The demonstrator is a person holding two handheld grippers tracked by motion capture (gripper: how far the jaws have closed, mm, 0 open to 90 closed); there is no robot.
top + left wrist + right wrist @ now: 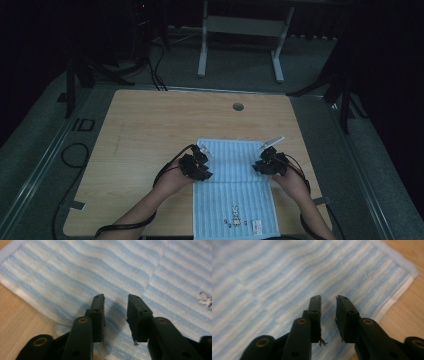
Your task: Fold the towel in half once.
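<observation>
From above, your left gripper and right gripper are hovering over the striped towel lying on the table. Along your left gripper, jaws are standing apart over cloth, pinching nothing. Along your right, likewise, near the towel's edge.

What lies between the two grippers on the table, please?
In the high view, between the left gripper and the right gripper lies a bare stretch of the blue striped towel; nothing else rests there.

wooden table, round hole near far edge; metal frame beyond.
</observation>
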